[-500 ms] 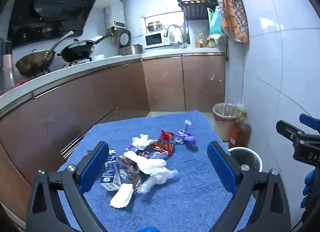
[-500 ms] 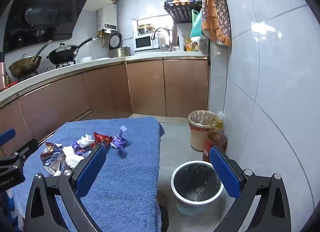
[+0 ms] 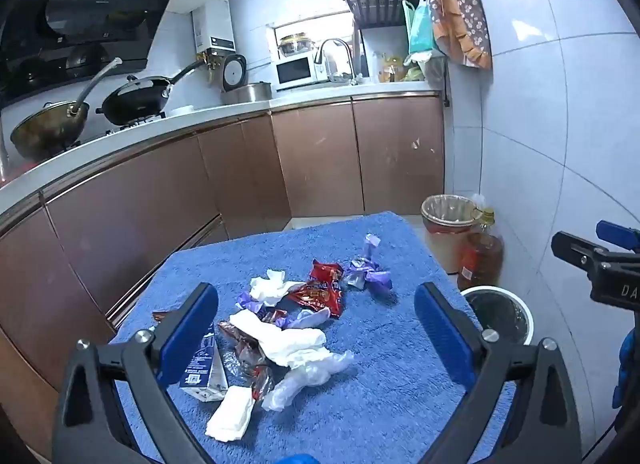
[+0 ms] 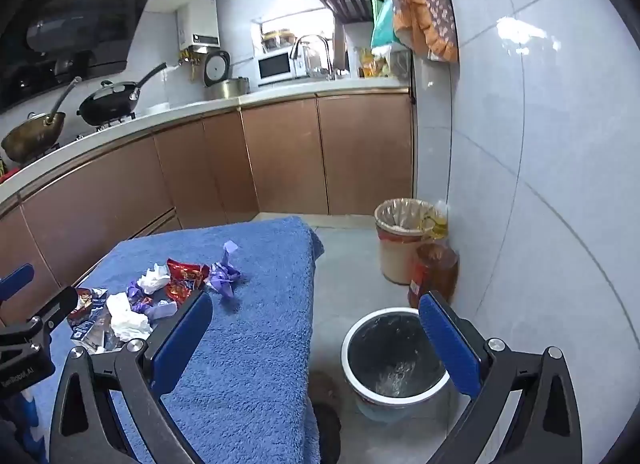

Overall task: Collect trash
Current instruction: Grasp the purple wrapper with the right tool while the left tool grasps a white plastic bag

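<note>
Trash lies in a heap on a blue towel-covered table [image 3: 380, 392]: white tissues [image 3: 292, 340], a red snack wrapper [image 3: 320, 288], a purple wrapper [image 3: 368, 274], a small carton [image 3: 204, 368] and clear plastic [image 3: 308, 376]. My left gripper [image 3: 316, 328] is open and empty, held above the heap's near side. My right gripper [image 4: 316, 340] is open and empty, over the table's right edge beside the white-rimmed bin [image 4: 394, 360] on the floor. The heap shows left in the right wrist view [image 4: 160, 292]. The bin also shows in the left wrist view [image 3: 500, 312].
A lined waste basket [image 4: 400, 240] and an oil bottle [image 4: 434, 268] stand by the tiled wall. Brown cabinets [image 3: 320, 159] and a counter with woks [image 3: 132, 99] run along the left and back. Grey floor lies between table and wall.
Both views have barely shifted; the trash and both open grippers stay much as before.
</note>
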Demonstrator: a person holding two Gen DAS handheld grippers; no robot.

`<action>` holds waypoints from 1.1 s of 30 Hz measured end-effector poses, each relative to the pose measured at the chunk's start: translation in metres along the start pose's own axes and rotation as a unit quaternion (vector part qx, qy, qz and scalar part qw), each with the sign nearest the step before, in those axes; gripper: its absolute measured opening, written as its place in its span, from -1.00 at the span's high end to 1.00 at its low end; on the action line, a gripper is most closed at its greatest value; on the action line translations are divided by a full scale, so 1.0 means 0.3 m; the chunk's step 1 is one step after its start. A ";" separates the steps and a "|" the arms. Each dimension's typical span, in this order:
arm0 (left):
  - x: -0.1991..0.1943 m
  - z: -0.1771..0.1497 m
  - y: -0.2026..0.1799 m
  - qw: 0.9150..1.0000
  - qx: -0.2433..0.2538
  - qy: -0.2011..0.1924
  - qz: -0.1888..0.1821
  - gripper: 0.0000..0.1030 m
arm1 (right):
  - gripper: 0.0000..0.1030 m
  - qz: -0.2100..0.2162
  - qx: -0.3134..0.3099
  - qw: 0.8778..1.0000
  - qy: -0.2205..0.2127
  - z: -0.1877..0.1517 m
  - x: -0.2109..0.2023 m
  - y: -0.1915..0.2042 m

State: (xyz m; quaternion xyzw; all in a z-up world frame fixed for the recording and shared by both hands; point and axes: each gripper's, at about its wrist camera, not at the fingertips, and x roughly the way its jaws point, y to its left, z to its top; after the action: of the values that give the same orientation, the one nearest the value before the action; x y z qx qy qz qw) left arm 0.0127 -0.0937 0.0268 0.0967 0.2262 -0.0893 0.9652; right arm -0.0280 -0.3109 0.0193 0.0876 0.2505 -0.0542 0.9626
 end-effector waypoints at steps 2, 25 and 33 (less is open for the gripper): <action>0.037 -0.005 0.013 1.000 -0.003 0.012 -0.004 -0.93 | -1.00 0.003 -0.012 1.000 0.011 0.006 0.034 0.005; 0.280 -0.130 0.358 0.982 -0.110 0.136 -0.074 -0.79 | -0.09 0.169 -0.091 0.965 0.177 -0.029 0.591 0.282; 0.407 -0.106 0.292 0.968 -0.121 0.160 -0.153 -0.27 | -0.09 0.178 -0.098 0.958 0.201 -0.015 0.774 0.335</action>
State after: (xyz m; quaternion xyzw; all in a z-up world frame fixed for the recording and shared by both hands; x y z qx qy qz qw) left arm 0.1260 -0.0177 -0.0437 -0.0438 0.3985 -0.1914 0.8959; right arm 0.1864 -0.2257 -0.0846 0.0452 0.4230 0.1618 0.8904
